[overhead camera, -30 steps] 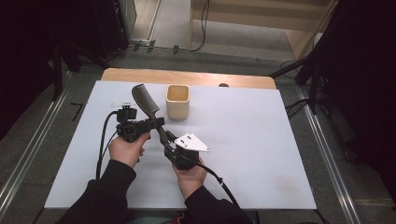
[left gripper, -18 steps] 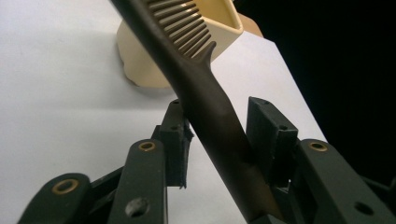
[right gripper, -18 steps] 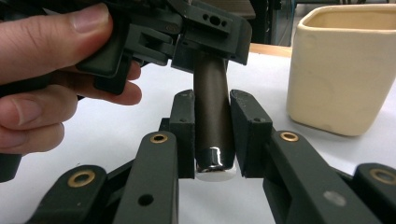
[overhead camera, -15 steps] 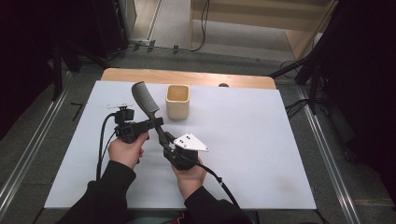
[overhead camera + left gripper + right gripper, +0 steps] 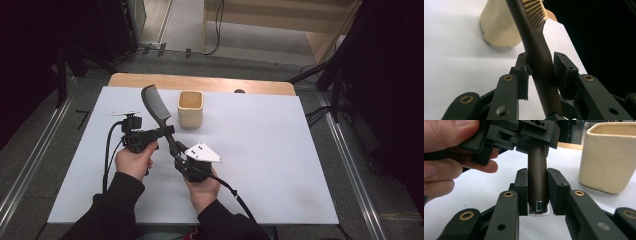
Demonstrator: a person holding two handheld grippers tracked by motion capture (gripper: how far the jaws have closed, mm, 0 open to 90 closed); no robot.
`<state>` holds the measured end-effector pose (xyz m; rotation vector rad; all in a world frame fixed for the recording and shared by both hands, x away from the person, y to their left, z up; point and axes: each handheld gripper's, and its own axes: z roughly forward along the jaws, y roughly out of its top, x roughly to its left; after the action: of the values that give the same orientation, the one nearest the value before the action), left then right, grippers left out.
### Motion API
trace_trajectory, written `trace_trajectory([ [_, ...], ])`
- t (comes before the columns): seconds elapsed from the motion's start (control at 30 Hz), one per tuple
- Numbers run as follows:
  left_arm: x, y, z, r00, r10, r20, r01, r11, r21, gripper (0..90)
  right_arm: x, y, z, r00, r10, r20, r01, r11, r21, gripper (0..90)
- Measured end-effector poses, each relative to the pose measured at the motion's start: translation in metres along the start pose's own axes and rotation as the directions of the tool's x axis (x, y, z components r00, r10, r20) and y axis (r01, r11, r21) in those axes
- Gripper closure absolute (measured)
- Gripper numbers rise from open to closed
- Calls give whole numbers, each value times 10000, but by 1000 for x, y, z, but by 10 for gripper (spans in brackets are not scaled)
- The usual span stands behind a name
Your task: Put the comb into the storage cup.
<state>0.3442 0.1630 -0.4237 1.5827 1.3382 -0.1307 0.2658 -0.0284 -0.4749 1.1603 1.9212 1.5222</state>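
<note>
Comb (image 5: 156,107) first: from the high view we see it held up over the white bench (image 5: 280,165), a dark comb with fine teeth and a long handle, slanting up and away toward the cream cup (image 5: 190,108). Our right gripper (image 5: 176,151) holds the low end of the handle, and our left gripper (image 5: 167,131) comes in from the side, a bit higher up. We think two grips keep the comb steady, maybe to pass it from one hand to the other. In the left gripper view, the brown handle (image 5: 541,67) runs up between the black fingers (image 5: 522,72). These fingers have just been closing on it; one touches the handle, and the other looks very close, so we take it as a pinch. The teeth (image 5: 534,10) sit high up, near the cup (image 5: 499,27). In the right gripper view, our fingers (image 5: 522,187) squeeze the handle (image 5: 537,175) from both sides, just above its shiny silver tip (image 5: 538,207). The left gripper (image 5: 534,135) and hand (image 5: 446,157) sit right above, with the cup (image 5: 609,155) standing beside on the bench.
</note>
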Motion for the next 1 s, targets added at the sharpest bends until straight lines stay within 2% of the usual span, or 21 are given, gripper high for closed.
trace_trajectory([
  [0.37,0,1,-1,9996,-120,259,118,9999,54,713,0,-1,2,10000,-49,-61,50,9999,155,691],
  [0.63,2,2,-5,9988,-138,464,145,9998,-143,726,-1,0,1,10000,-83,-46,84,10000,19,660],
  [0.8,3,3,-8,9994,-28,358,37,9997,-248,726,-2,1,2,9998,-32,-209,36,9998,187,559],
  [0.9,3,3,-10,9998,151,93,-148,9993,-339,726,-4,1,3,9991,78,-418,-60,9991,430,493],
  [1.0,3,4,-12,9987,437,-265,-448,9981,-424,726,-6,0,4,9976,-40,-686,86,9977,668,436],
])
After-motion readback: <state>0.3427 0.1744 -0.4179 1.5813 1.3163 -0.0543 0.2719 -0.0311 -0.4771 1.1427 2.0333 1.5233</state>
